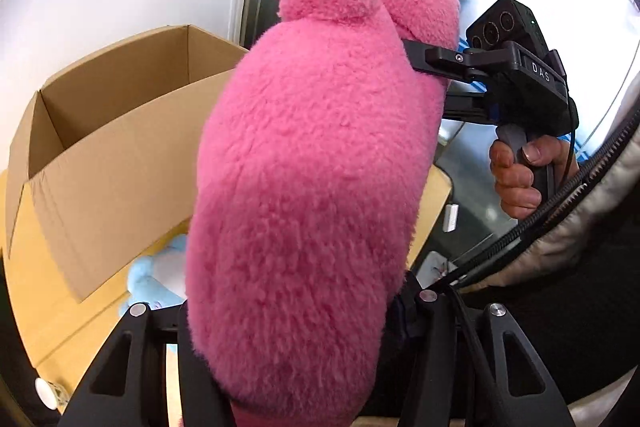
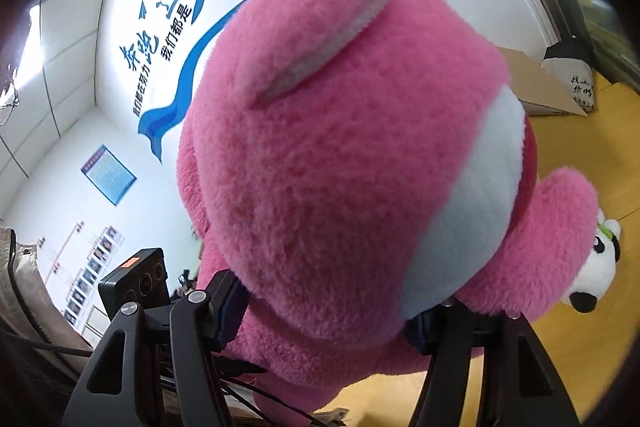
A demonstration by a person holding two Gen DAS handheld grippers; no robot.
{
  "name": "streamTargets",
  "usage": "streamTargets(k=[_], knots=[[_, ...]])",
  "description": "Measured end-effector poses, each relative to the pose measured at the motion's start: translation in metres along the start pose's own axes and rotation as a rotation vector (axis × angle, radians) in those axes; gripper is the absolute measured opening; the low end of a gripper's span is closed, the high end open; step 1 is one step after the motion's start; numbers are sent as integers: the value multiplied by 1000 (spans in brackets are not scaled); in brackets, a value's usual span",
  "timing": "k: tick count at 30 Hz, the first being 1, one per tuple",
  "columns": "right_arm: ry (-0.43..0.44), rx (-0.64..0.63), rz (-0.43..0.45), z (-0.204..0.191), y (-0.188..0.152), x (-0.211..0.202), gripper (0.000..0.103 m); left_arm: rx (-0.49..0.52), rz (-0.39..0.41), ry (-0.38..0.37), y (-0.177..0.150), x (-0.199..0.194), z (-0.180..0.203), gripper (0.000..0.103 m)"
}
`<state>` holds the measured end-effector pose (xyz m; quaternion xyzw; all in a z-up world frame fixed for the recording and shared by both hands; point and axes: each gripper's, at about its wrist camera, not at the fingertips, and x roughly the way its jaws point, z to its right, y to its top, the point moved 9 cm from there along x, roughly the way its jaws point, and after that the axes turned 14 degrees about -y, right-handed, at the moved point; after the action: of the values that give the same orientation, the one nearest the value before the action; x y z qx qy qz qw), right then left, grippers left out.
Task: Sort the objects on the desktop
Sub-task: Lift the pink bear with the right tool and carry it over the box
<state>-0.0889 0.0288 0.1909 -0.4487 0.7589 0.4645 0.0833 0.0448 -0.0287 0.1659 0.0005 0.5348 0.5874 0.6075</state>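
A big pink plush bear (image 1: 312,163) fills the left wrist view, held up in the air between both grippers. My left gripper (image 1: 296,339) is shut on its lower body. My right gripper (image 1: 412,63) comes in from the right and is shut on the bear near its head. In the right wrist view the bear's head (image 2: 340,155) with a white muzzle fills the frame, and my right gripper (image 2: 328,311) clamps it on both sides. The fingertips are buried in fur.
An open cardboard box (image 1: 104,147) stands on the yellow table (image 1: 60,327) to the left, below the bear. A light blue plush (image 1: 156,279) lies beside the box. A small panda plush (image 2: 596,267) lies on the table (image 2: 580,327) at right, a flat cardboard piece (image 2: 536,83) beyond.
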Motion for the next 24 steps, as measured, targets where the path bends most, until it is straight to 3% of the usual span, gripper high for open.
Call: streamTargets(k=[3, 5, 9, 15, 20, 24], knots=[[-4, -5, 17, -4, 14, 16, 63, -6, 26, 2, 5, -10, -2, 57], [0, -8, 24, -30, 16, 33, 63, -1, 36, 11, 9, -19, -3, 57], [4, -25, 35, -29, 21, 11, 63, 1, 44, 31, 14, -39, 4, 57], [32, -43, 100, -55, 61, 34, 63, 8, 98, 70, 41, -75, -4, 57], [88, -42, 144, -82, 133, 85, 63, 18, 169, 115, 101, -114, -42, 57], [74, -19, 106, -90, 193, 152, 64, -54, 164, 122, 150, -106, -138, 57]])
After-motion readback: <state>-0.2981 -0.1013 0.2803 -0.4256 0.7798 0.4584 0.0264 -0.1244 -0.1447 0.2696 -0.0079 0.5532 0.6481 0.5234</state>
